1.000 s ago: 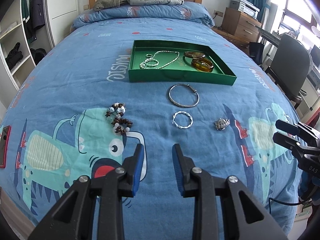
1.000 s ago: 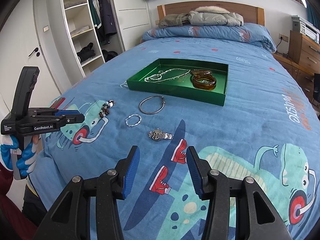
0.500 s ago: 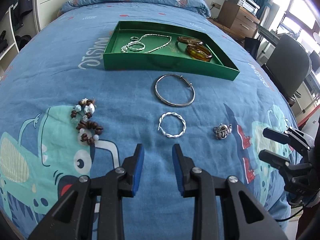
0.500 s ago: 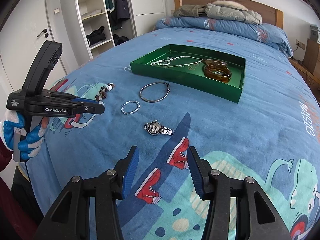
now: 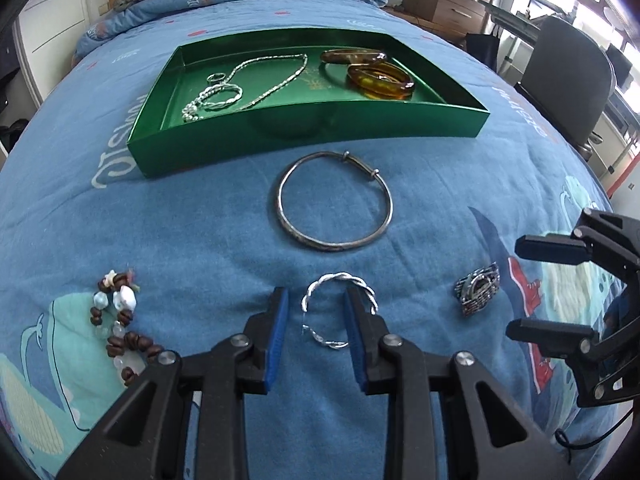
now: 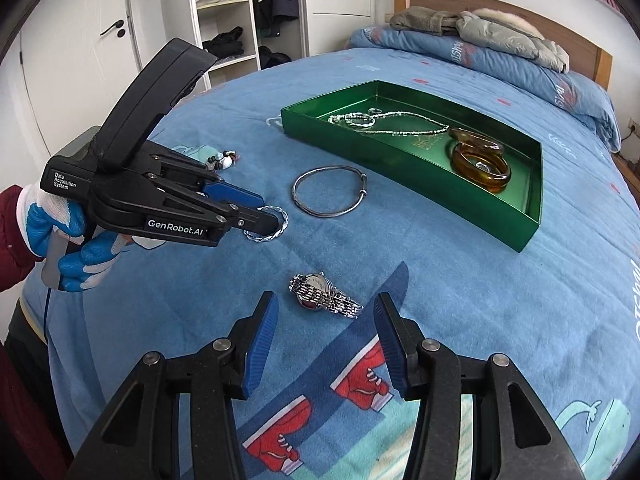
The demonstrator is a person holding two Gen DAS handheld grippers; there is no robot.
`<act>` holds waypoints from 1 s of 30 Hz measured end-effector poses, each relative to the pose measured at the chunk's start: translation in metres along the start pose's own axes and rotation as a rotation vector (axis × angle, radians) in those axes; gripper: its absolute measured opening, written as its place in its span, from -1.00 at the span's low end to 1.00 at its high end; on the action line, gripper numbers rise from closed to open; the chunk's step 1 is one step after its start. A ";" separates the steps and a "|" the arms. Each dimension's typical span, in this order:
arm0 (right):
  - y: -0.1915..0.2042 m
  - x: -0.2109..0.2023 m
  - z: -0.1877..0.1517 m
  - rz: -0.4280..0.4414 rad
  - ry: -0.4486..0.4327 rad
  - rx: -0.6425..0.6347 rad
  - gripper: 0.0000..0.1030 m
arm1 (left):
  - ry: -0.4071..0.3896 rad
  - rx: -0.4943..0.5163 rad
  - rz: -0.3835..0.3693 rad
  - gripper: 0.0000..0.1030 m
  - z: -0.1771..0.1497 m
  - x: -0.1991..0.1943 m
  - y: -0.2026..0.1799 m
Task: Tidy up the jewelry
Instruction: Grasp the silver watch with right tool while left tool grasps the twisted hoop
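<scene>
1. The left gripper (image 5: 316, 312) has its jaws partly apart, with blue ribbed pads. The twisted silver bangle (image 5: 338, 312) lies between them on the bed (image 5: 200, 220), and the pads do not press on it.
2. The right gripper (image 6: 324, 320) is also half open and holds nothing. The metal watch (image 6: 324, 296) with a link band lies just beyond its tips, flat on the soft blue cover.
3. To the left, near the left gripper, lies a beaded bracelet (image 5: 118, 328) of brown and white round beads.
4. A gloved hand (image 6: 68, 240), white and blue, holds the left gripper's handle.
5. Farther on lies a thin, smooth silver bangle (image 5: 334, 200), round, with a small clasp.
6. Just beyond it stands the shiny green tray (image 5: 312, 120), rectangular with low walls.
7. In the tray's left part lies a fine silver chain (image 5: 256, 80). In its right part are two thick amber bangles (image 5: 378, 80), glossy and see-through, overlapping each other.
</scene>
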State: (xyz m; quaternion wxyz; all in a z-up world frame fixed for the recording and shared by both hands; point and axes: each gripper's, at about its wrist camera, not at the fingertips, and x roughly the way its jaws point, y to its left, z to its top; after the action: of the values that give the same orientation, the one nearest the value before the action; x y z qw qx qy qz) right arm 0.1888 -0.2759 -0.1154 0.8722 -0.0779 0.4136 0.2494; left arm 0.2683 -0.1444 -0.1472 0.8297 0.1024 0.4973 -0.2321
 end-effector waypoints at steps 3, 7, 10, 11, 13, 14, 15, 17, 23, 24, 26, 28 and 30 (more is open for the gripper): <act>0.002 0.009 0.003 0.015 0.012 -0.026 -0.04 | -0.009 0.012 0.004 -0.53 -0.001 0.002 0.001; 0.005 0.018 0.007 0.027 0.022 -0.060 -0.04 | -0.030 0.005 0.015 -0.69 0.001 0.003 0.003; 0.006 0.024 0.008 0.042 0.031 -0.077 -0.04 | -0.041 0.004 0.015 -0.73 0.001 0.004 0.005; 0.006 0.027 0.008 0.043 0.039 -0.083 -0.04 | -0.043 0.003 0.014 -0.74 0.001 0.004 0.006; 0.007 0.031 0.005 0.038 0.050 -0.092 -0.04 | -0.047 -0.003 0.011 -0.77 0.001 0.004 0.007; 0.007 0.032 0.004 0.038 0.047 -0.091 -0.04 | -0.048 -0.005 0.011 -0.78 0.001 0.004 0.007; 0.006 0.031 0.003 0.039 0.045 -0.084 -0.07 | -0.049 -0.007 0.012 -0.79 0.001 0.004 0.007; 0.005 0.031 0.001 0.022 0.039 -0.067 -0.26 | -0.049 -0.017 0.015 -0.82 0.001 0.004 0.007; -0.001 0.026 -0.003 0.013 0.022 -0.004 -0.52 | -0.052 -0.031 0.021 -0.93 0.001 0.000 0.004; 0.000 0.024 -0.003 0.008 0.018 0.001 -0.52 | -0.052 -0.041 0.017 -0.93 0.000 -0.001 0.005; 0.001 0.020 -0.006 0.005 0.010 0.017 -0.53 | -0.058 -0.063 0.004 -0.94 -0.001 -0.005 0.007; 0.002 0.015 -0.009 -0.001 0.004 0.033 -0.72 | -0.063 -0.080 -0.007 -0.93 -0.003 -0.010 0.008; 0.002 0.008 -0.012 -0.005 -0.005 0.060 -0.72 | -0.071 -0.088 -0.010 -0.94 -0.006 -0.017 0.009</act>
State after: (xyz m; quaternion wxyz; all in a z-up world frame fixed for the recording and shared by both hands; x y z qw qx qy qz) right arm 0.1839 -0.2748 -0.1294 0.8758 -0.0519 0.4184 0.2350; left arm 0.2612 -0.1298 -0.1353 0.8492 0.0550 0.4780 -0.2177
